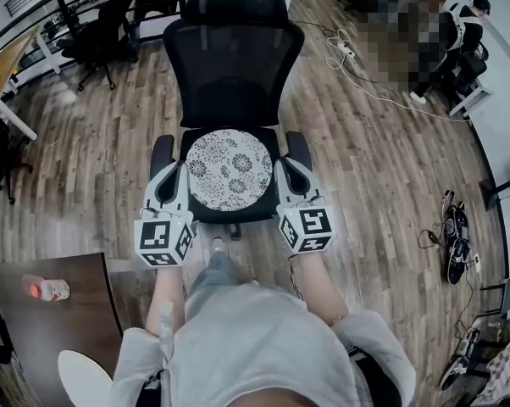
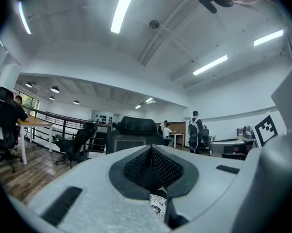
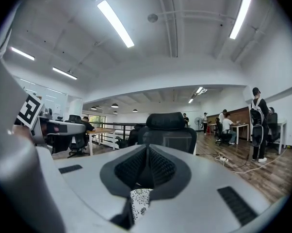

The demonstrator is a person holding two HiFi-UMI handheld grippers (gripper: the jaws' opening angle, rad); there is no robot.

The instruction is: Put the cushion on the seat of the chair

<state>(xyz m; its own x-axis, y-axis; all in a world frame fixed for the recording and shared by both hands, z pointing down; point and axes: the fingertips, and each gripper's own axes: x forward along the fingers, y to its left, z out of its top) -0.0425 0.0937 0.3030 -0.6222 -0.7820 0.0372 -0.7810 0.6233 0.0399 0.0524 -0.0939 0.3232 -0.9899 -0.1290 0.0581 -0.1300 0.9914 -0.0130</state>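
A round white cushion with a black floral pattern lies flat on the seat of a black mesh office chair. My left gripper is at the cushion's left edge and my right gripper at its right edge, inside the armrests. In the left gripper view the left gripper has its jaws together, with patterned cushion fabric pinched low between them. The right gripper view shows the same: the right gripper shut on the cushion's edge.
A dark brown table stands at the lower left with a bottle and a white round object. Cables and a power strip lie on the wooden floor to the right. Other chairs and desks stand behind.
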